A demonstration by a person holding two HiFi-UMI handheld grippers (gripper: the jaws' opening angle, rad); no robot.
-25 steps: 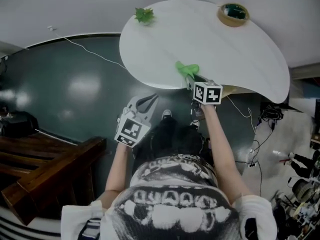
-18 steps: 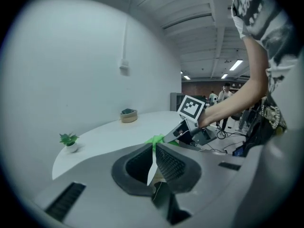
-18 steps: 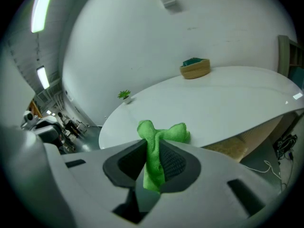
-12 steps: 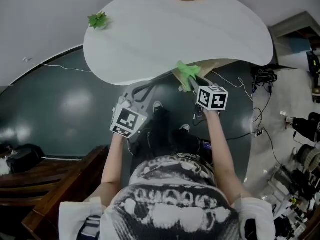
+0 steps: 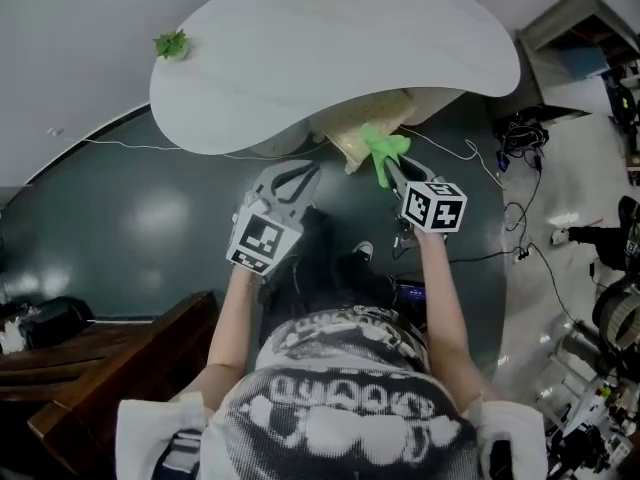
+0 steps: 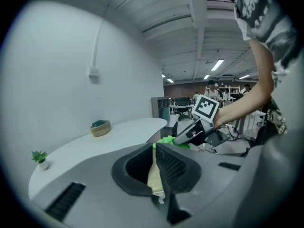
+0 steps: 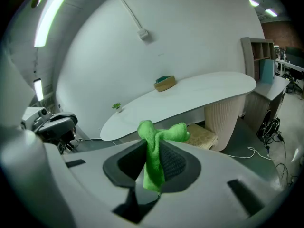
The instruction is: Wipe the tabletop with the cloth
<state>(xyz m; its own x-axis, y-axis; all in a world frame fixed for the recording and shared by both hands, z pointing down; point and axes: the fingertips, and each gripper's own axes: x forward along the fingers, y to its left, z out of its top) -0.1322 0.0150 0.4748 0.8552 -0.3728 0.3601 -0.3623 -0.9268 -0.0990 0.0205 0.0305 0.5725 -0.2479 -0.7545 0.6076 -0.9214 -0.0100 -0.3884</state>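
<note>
While right tongs [image 7: 152, 148] pinch the cloth [image 7: 151, 128], left tongs [image 6: 154, 148] closed, empty

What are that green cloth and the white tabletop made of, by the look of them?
The green cloth looks like soft microfibre or terry. It has a fuzzy nap and hangs in limp folds. The tabletop seems to be a smooth, matt white laminate or painted board, even in colour with little glare. Its core cannot be told.
</note>
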